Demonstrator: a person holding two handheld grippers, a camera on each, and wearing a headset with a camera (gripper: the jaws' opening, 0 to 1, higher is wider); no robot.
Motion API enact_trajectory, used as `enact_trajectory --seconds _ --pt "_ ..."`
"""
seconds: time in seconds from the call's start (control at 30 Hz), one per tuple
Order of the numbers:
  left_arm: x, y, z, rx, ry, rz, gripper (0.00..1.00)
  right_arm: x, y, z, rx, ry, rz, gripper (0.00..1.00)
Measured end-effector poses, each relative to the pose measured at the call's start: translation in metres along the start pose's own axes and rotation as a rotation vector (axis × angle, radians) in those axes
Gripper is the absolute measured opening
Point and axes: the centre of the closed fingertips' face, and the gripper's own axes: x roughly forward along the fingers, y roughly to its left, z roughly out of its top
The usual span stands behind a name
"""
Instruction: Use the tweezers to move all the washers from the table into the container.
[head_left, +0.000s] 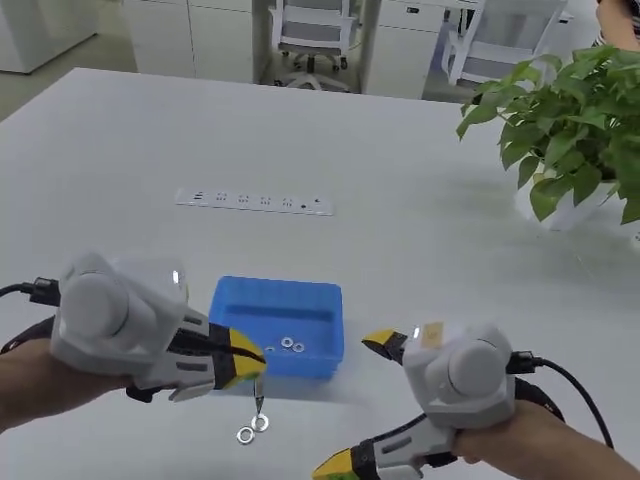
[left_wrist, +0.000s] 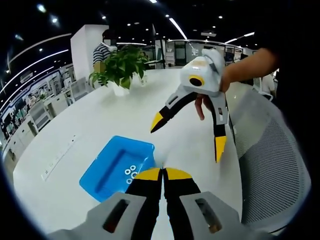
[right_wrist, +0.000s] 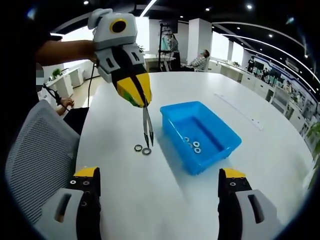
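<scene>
White table (head_left: 450, 260), 2 washers (head_left: 252, 428) just beside tweezers (head_left: 259, 400) in left tool (head_left: 252, 360)

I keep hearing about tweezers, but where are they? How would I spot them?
Find the blue container on the white table. Just in front of its near wall, the left gripper holds the tweezers point-down, tips by two loose washers. They are the one thin, pointed metal strip; the washers are flat rings.
</scene>
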Motion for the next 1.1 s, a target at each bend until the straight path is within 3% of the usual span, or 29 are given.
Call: enact_trajectory --seconds 0.2,0.43,0.57,0.83,1.1 --pt "0.004 -0.001 -0.005 -0.001 0.006 -0.006 0.05 0.001 0.003 -0.001 -0.001 0.003 0.008 0.98" --pt "0.005 -0.001 -0.003 -0.013 -0.005 -0.008 0.05 0.005 0.008 0.001 -0.014 0.005 0.027 0.96" --pt "0.005 -0.002 -0.003 -0.015 -0.009 -0.021 0.05 0.008 0.017 0.012 -0.075 -0.028 0.074 0.79" --pt "0.006 -0.004 -0.002 0.036 0.024 -0.074 0.05 0.026 0.030 0.019 -0.165 -0.022 0.172 0.55" --pt "0.006 -0.005 -0.003 0.052 0.038 -0.096 0.05 0.045 0.030 0.029 -0.234 -0.010 0.203 0.34"
